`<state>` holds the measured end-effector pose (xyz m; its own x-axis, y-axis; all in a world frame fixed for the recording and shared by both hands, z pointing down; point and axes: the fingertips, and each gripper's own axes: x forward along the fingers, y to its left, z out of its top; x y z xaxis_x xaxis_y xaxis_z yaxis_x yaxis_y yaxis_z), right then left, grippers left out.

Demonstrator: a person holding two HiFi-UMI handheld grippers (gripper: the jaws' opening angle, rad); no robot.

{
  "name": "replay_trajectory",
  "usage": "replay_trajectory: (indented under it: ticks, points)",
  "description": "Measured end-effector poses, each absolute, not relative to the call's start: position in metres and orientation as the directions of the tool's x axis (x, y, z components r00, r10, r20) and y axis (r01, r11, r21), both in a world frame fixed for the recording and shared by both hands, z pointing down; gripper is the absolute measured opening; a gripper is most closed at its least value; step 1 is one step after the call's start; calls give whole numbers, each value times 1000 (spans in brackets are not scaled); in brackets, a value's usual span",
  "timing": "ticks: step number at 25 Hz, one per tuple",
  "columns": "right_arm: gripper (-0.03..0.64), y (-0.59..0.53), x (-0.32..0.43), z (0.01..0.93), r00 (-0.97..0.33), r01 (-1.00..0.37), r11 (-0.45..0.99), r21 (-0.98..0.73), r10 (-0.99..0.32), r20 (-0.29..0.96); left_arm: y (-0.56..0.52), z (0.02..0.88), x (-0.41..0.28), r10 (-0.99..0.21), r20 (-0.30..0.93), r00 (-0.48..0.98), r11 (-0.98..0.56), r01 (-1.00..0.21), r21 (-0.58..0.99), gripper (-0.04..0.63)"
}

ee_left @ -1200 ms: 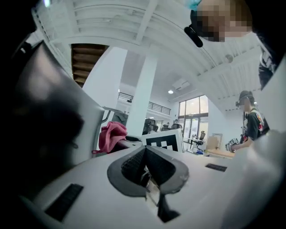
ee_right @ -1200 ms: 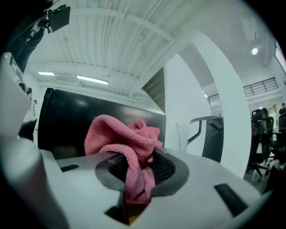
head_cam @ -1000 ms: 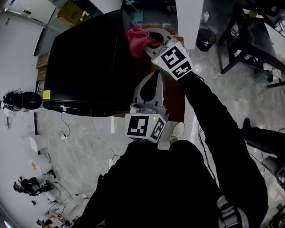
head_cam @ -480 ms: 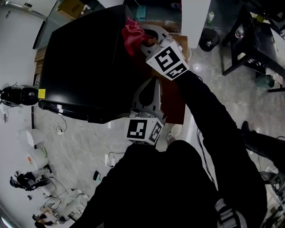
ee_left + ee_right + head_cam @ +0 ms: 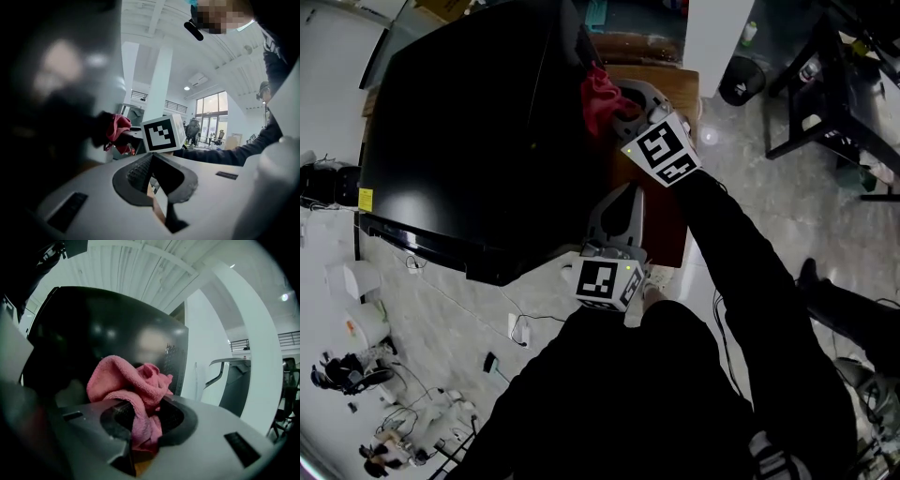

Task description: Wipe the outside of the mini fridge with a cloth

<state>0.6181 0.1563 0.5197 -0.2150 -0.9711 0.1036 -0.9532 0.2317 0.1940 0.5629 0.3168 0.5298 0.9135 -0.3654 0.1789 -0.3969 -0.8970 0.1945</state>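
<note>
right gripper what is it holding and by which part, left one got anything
The right gripper is shut on the pink cloth, pinching a bunched fold, with the rest bulging out beyond the tips. The left gripper, jaws together, holds nothing.

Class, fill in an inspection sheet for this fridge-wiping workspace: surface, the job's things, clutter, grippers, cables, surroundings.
Surface: grey tiled floor; a wooden stand shows beside the mini fridge.
Job's things: black mini fridge; pink cloth, bunched up at the fridge's right side. Contact cannot be confirmed.
Clutter: white appliances and loose gear on the floor at left.
Grippers: right gripper shut on the cloth; left gripper shut, holding nothing, held back from the fridge.
Cables: thin cables lie on the floor near the fridge.
Surroundings: black bin, dark table frame, white pillar.
</note>
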Motion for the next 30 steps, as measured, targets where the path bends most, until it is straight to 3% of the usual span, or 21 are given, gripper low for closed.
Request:
replay_trajectory:
  ticks: [17, 26, 30]
  points:
    - [91, 145, 619, 676, -189, -975, 215, 57, -936, 296, 294, 612, 549, -384, 298, 874, -844, -464, 271, 5]
    - [92, 144, 622, 745, -165, -970, 232, 71, -845, 509, 304, 615, 552, -362, 309, 879, -851, -447, 274, 5]
    - [92, 150, 630, 742, -166, -982, 191, 0, -853, 495, 312, 606, 547, -346, 305, 887, -859, -430, 276, 5]
